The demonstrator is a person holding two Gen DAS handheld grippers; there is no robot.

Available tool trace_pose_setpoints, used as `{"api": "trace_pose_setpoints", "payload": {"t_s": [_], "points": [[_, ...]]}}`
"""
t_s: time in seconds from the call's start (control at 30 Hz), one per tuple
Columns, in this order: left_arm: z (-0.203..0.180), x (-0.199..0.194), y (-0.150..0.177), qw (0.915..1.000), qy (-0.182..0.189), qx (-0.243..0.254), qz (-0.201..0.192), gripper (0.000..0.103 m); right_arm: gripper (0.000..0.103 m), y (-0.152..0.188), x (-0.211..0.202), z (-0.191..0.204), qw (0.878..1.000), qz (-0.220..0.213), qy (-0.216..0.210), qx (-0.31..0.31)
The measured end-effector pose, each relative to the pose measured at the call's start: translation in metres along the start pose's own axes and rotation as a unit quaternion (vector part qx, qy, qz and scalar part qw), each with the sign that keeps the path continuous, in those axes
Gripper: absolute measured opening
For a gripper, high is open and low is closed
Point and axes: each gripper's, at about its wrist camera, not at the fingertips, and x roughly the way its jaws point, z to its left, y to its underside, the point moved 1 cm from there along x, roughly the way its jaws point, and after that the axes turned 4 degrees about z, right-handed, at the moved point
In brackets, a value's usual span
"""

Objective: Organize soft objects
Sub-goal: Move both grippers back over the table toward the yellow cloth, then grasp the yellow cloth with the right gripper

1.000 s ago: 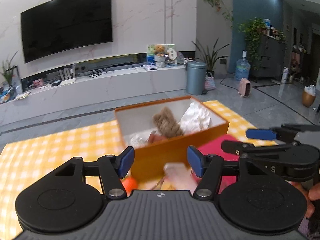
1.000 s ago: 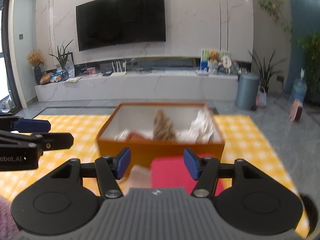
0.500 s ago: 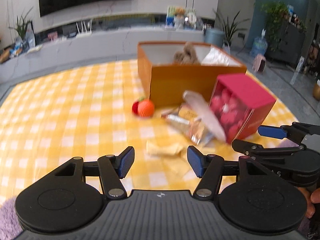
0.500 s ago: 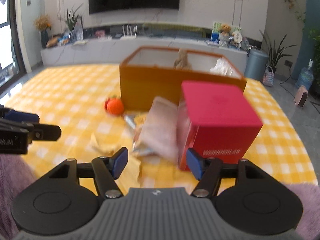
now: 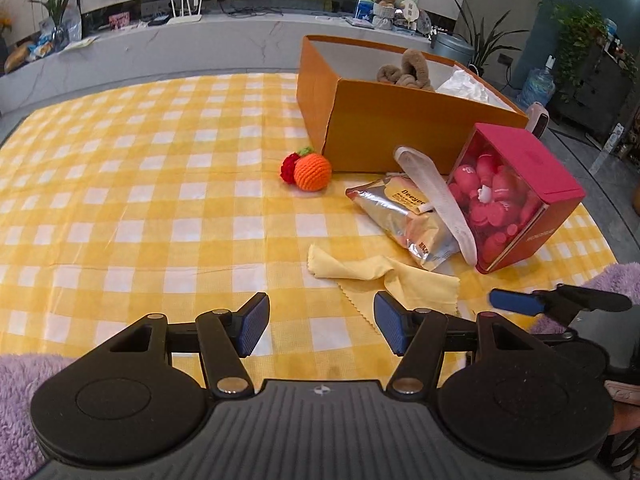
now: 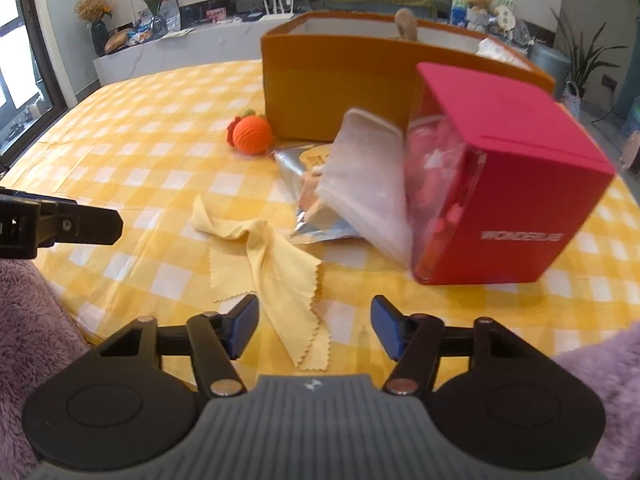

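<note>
An open orange box [image 5: 400, 128] [image 6: 340, 92] stands at the back of the yellow checked cloth, with a brown plush toy [image 5: 408, 70] and white wrapping inside. In front lie a crocheted orange ball [image 5: 312, 171] [image 6: 253, 135], a yellow cloth [image 5: 384, 276] [image 6: 276, 264], a foil snack bag [image 5: 404, 220] and a pale flat pouch [image 5: 436, 204] [image 6: 364, 184] leaning on a red box [image 5: 520, 196] [image 6: 508, 184]. My left gripper [image 5: 318, 330] is open and empty near the table's front edge. My right gripper [image 6: 314, 328] is open and empty just above the yellow cloth's near end.
A purple fluffy rug [image 5: 24, 392] [image 6: 32, 320] borders the table's front edge on both sides. The right gripper shows at the right in the left wrist view [image 5: 560, 304]. A TV shelf with plants [image 5: 200, 28] runs along the far wall.
Both grippers have pulled back and tilted down from the orange box to the table's front edge. The loose items in front of the box have come into view. Both stay open.
</note>
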Motion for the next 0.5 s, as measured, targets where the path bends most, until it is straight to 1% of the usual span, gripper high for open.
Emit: {"api": "trace_pose_setpoints", "payload": {"t_s": [0.17, 0.2, 0.27, 0.33, 0.4, 0.43, 0.47, 0.5], "points": [[0.004, 0.007, -0.003, 0.9999, 0.004, -0.005, 0.012, 0.071, 0.057, -0.002, 0.024, 0.005, 0.999, 0.031, -0.011, -0.003], [0.005, 0.008, -0.003, 0.9999, 0.005, -0.006, 0.015, 0.071, 0.059, -0.001, 0.028, 0.006, 0.999, 0.032, -0.01, -0.005], [0.006, 0.011, -0.004, 0.9997, 0.005, -0.01, 0.023, 0.071, 0.056, -0.003, 0.031, 0.012, 0.999, 0.028, -0.003, -0.025], [0.006, 0.013, -0.004, 0.9995, 0.007, -0.01, 0.028, 0.071, 0.048, -0.004, 0.032, 0.016, 0.999, 0.02, 0.003, -0.045], [0.006, 0.014, -0.004, 0.9995, 0.012, -0.009, 0.028, 0.071, 0.025, -0.004, 0.033, 0.019, 0.998, 0.012, -0.001, -0.057], [0.006, 0.015, -0.005, 0.9994, 0.014, -0.009, 0.029, 0.071, 0.019, -0.005, 0.033, 0.02, 0.998, 0.008, 0.001, -0.063], [0.006, 0.015, -0.005, 0.9994, 0.016, -0.01, 0.03, 0.071, 0.008, -0.005, 0.033, 0.021, 0.998, 0.006, 0.001, -0.068], [0.006, 0.016, -0.005, 0.9993, 0.019, -0.01, 0.031, 0.071, 0.003, -0.005, 0.033, 0.02, 0.998, 0.004, 0.0, -0.069]]}}
